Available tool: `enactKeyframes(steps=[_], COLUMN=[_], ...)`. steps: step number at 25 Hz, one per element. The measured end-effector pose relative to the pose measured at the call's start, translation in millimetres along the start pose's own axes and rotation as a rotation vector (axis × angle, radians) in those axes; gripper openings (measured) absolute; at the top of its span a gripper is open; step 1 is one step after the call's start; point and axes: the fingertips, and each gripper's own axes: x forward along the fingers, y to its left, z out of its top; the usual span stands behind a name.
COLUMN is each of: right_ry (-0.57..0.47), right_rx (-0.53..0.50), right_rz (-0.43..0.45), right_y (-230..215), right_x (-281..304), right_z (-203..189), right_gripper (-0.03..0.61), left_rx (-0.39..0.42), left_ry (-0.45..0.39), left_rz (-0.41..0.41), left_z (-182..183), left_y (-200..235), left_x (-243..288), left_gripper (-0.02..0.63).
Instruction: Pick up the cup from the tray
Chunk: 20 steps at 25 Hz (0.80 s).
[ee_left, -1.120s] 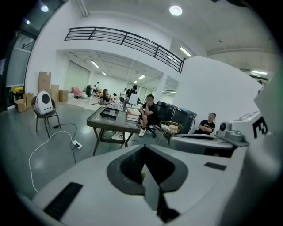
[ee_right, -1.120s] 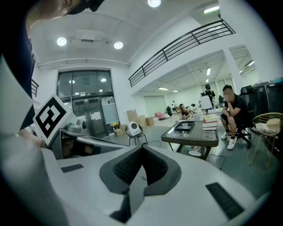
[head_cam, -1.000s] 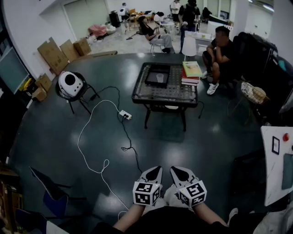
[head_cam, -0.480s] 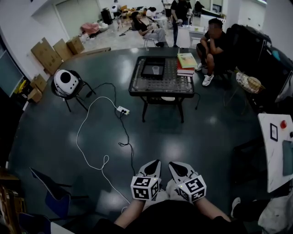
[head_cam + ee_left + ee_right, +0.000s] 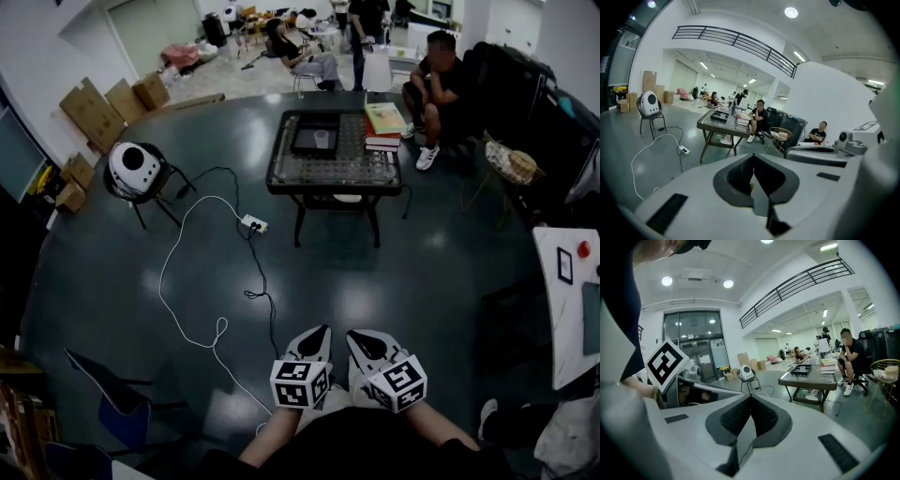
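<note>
A small clear cup [image 5: 322,139] stands in a dark tray [image 5: 309,146] at the far left end of a glass-topped low table [image 5: 342,171], several steps away across the floor. Both grippers are held close to the person's body at the bottom of the head view, far from the table. My left gripper [image 5: 318,335] is shut with nothing in it. My right gripper [image 5: 360,338] is beside it, shut and empty too. In the left gripper view the jaws [image 5: 752,158] meet, and the cup [image 5: 723,115] is tiny. The right gripper view shows that gripper [image 5: 751,397] and the tray [image 5: 799,373].
A stack of books [image 5: 385,124] lies on the table's far right end, with a seated person [image 5: 436,80] behind it. A white cable [image 5: 187,281] and power strip [image 5: 254,224] cross the dark floor. A white device on a stool [image 5: 134,169] stands left, a white bench [image 5: 572,291] right.
The head view has tilted slightly, so the table sits a little higher in the frame. Both grippers stay side by side and shut.
</note>
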Motion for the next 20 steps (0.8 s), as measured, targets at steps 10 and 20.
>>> enactKeyframes(steps=[10, 20], right_ry=[-0.018, -0.009], right_rx=[-0.042, -0.063], right_rz=[0.046, 0.097], right_y=[-41.2, -105.2], right_x=[54.2, 107.6], right_z=[41.1, 86.0], right_gripper=[0.012, 0.012], left_rx=[-0.005, -0.026], left_ry=[-0.035, -0.042], left_rz=[0.041, 0.082], left_z=[45.0, 99.9], left_y=[37.6, 63.9], left_x=[45.3, 110.6], left_gripper=[0.012, 0.012])
